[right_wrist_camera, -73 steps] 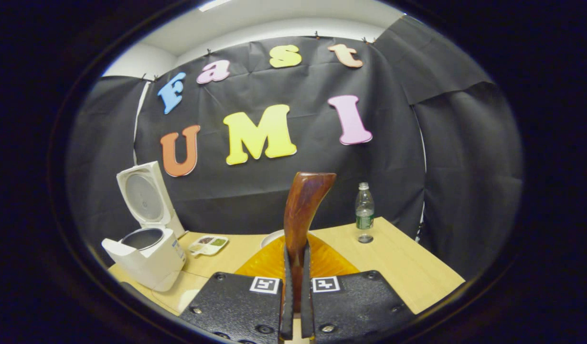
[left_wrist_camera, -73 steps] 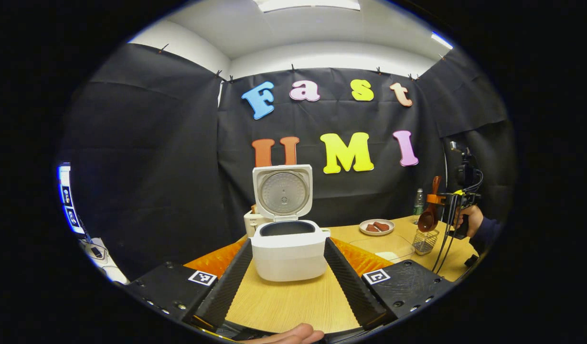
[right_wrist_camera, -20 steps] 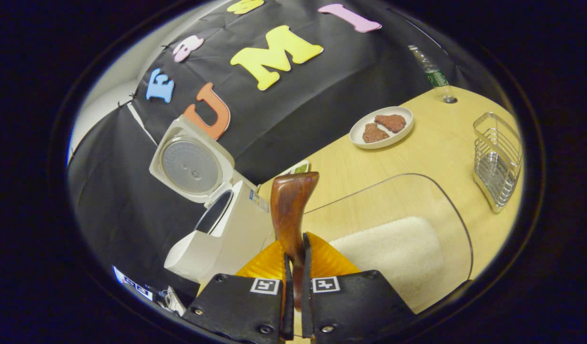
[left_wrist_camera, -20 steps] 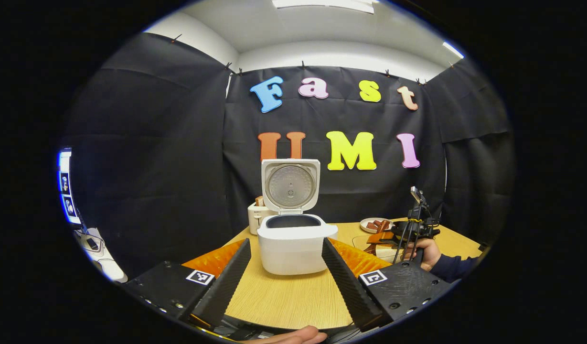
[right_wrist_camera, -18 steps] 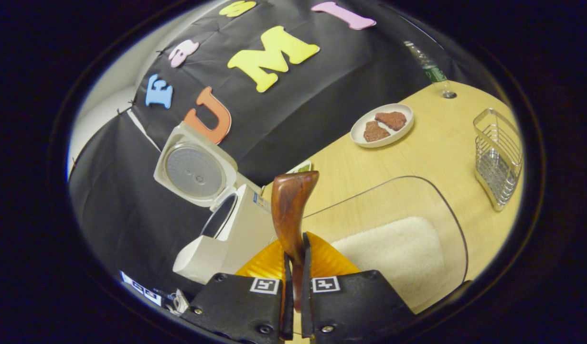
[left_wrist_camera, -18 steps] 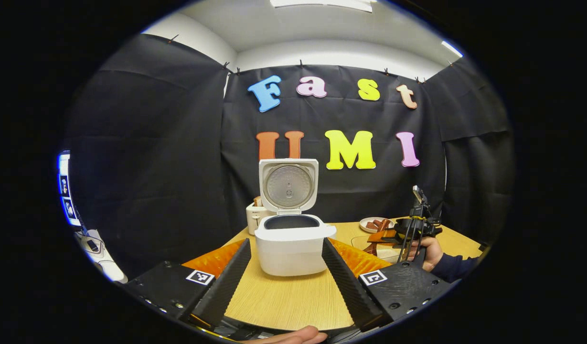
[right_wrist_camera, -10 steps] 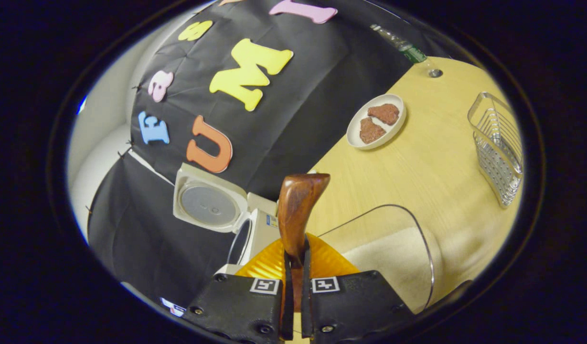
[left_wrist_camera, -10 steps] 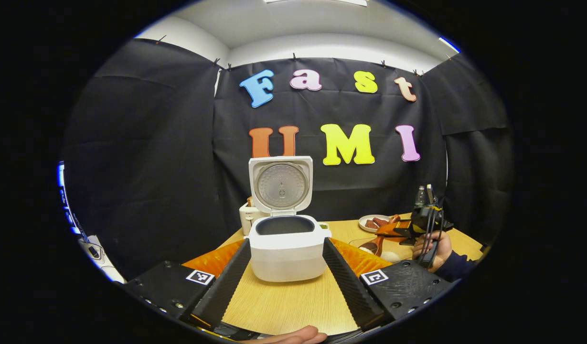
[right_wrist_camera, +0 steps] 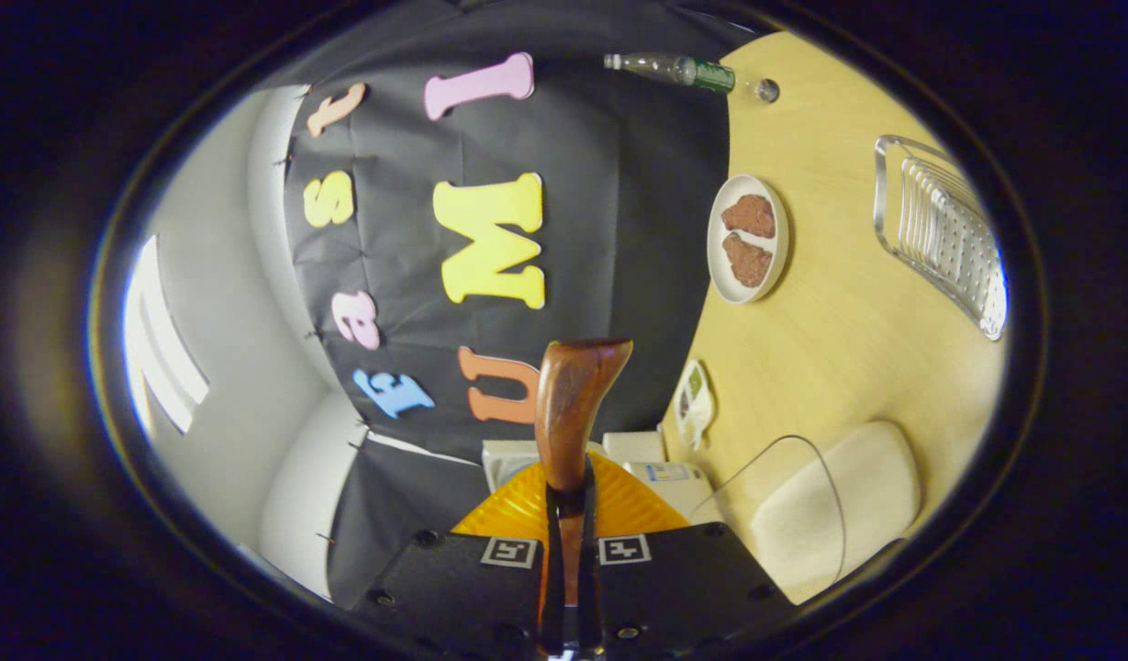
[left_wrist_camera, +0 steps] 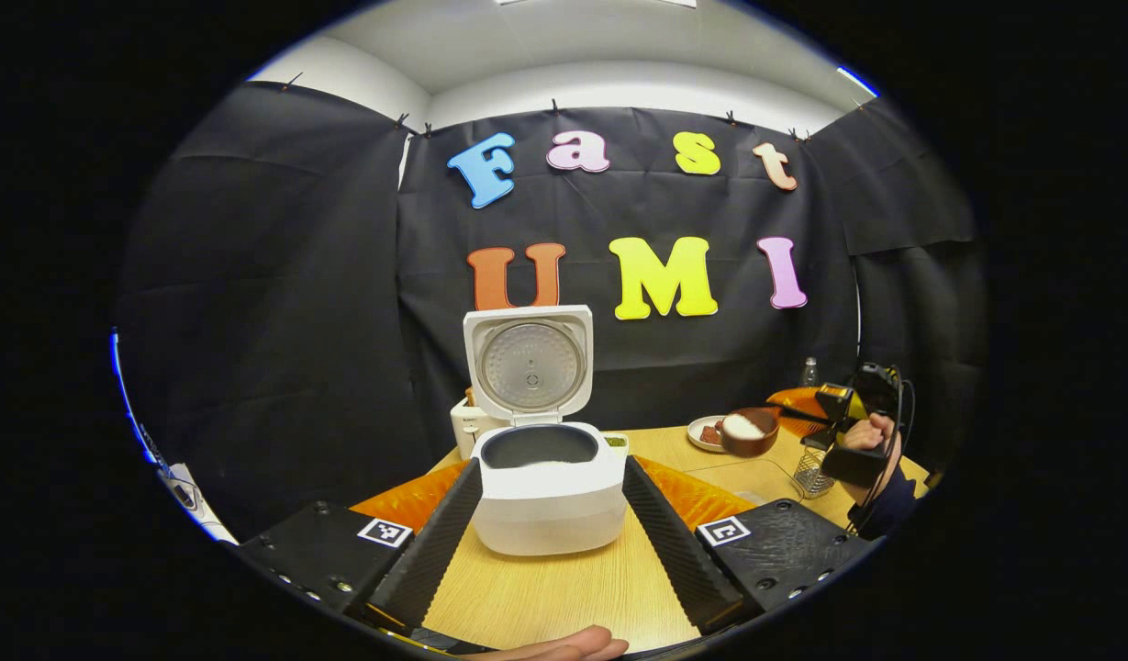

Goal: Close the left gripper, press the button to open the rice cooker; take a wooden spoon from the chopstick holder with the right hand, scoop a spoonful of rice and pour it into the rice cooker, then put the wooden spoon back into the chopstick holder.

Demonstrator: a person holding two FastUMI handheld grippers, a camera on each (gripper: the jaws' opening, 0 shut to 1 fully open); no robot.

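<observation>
Now right gripper [right_wrist_camera: 564, 588] clamps wooden spoon [right_wrist_camera: 568, 413], probably rice-filled; left gripper [left_wrist_camera: 550, 542] wide, flanking rice cooker [left_wrist_camera: 547, 487].

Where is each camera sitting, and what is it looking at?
Left gripper view: rides the left gripper, level, facing the open rice cooker; its own fingers frame it, a hand edge shows below.
Right gripper view: rides the right gripper, rolled sideways, looking along the wooden spoon handle it clamps.
Shared: the cooker, meat plate, wire chopstick holder, bottle.
</observation>
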